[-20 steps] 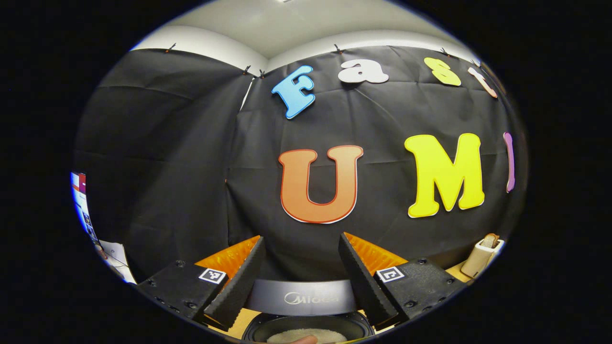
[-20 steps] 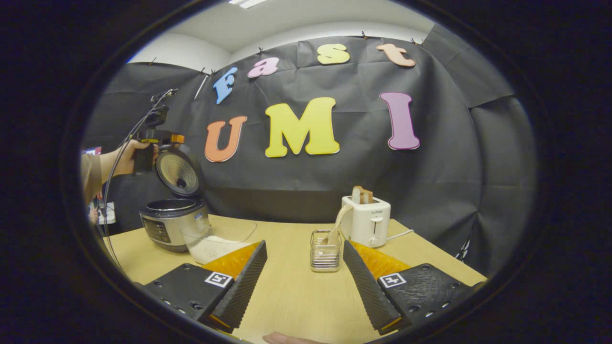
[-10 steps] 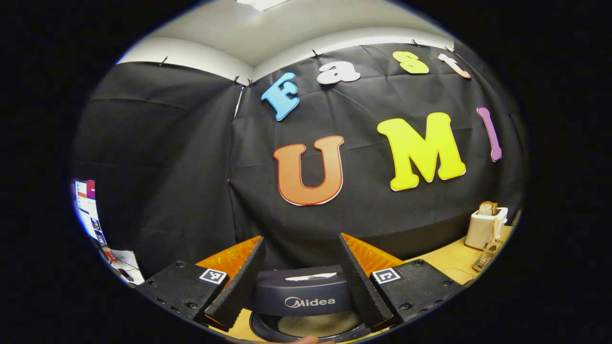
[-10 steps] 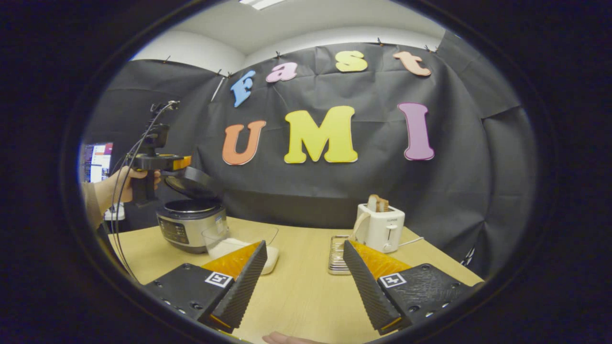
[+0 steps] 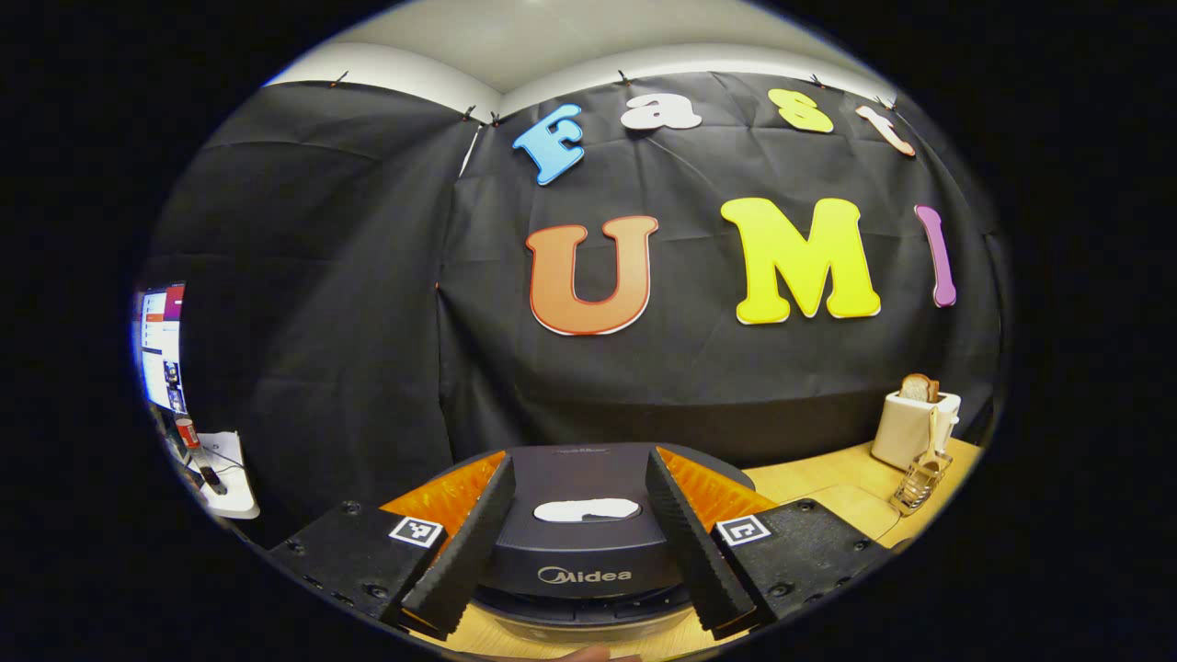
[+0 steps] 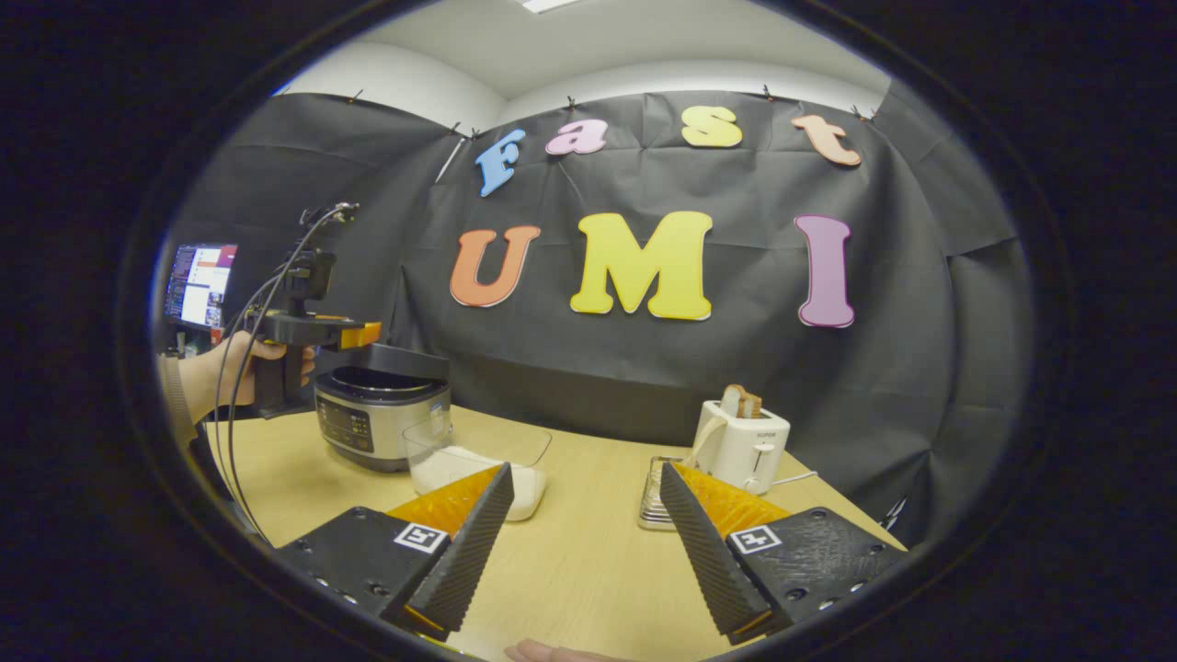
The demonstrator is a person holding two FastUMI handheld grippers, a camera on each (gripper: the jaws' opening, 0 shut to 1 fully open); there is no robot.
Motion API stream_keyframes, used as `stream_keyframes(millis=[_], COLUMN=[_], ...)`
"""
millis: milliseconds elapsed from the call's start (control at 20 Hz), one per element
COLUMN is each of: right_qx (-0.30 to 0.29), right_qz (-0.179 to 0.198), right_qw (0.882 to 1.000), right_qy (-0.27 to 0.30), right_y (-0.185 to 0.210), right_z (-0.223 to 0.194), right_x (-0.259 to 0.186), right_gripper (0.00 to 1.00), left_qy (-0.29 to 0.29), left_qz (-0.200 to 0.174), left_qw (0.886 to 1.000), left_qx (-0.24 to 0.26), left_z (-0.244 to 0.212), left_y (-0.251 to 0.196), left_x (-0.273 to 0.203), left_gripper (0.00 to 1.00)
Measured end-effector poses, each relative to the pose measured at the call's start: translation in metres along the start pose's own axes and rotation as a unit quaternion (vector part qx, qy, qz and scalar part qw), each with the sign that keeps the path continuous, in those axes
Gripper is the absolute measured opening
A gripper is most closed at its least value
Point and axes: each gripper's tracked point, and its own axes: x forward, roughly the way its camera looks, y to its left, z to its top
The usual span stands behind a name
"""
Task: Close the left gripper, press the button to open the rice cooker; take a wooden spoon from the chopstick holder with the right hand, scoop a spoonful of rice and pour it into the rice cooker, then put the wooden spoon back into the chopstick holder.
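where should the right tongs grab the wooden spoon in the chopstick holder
Grip the wooden spoon on the handle above the chopstick holder rim, coming from above on the near side. The handle leans toward the toaster behind it, so that side is crowded.

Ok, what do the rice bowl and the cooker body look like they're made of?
The bowl looks like clear plastic or glass: the rice shows through its wall. The cooker body looks like brushed metal, with a silvery sheen; its lid looks like dark matte plastic.

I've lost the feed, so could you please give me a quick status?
Left claw open over rice cooker lid, lid nearly down. Right claw open, empty. Wooden spoon in chopstick holder.
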Motion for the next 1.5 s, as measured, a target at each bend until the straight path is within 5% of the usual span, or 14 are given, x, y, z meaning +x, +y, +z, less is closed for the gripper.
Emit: stream_keyframes(millis=[200, 900, 1350, 1500], right_qx=[-0.001, 0.002, -0.016, 0.012], right_qz=[0.002, -0.001, -0.003, -0.014], right_qw=[1.000, 1.000, 1.000, 1.000], right_qy=[-0.004, 0.007, 0.000, 0.009], right_y=[0.000, -0.009, 0.005, 0.012], right_z=[0.003, -0.004, 0.011, 0.020], right_x=[-0.004, 0.002, -0.007, -0.012], right_gripper=[0.95, 0.95, 0.95, 0.96], left_qy=[0.027, -0.017, 0.001, 0.037], left_qz=[-0.005, -0.001, 0.028, 0.009], left_qw=[1.000, 1.000, 1.000, 0.999], left_qx=[-0.008, 0.000, -0.001, 0.015], left_z=[-0.030, -0.023, -0.031, -0.040], left_y=[-0.001, -0.007, -0.009, -0.021], left_x=[-0.006, -0.020, -0.045, -0.064], left_gripper=[0.92, 0.92, 0.87, 0.86])
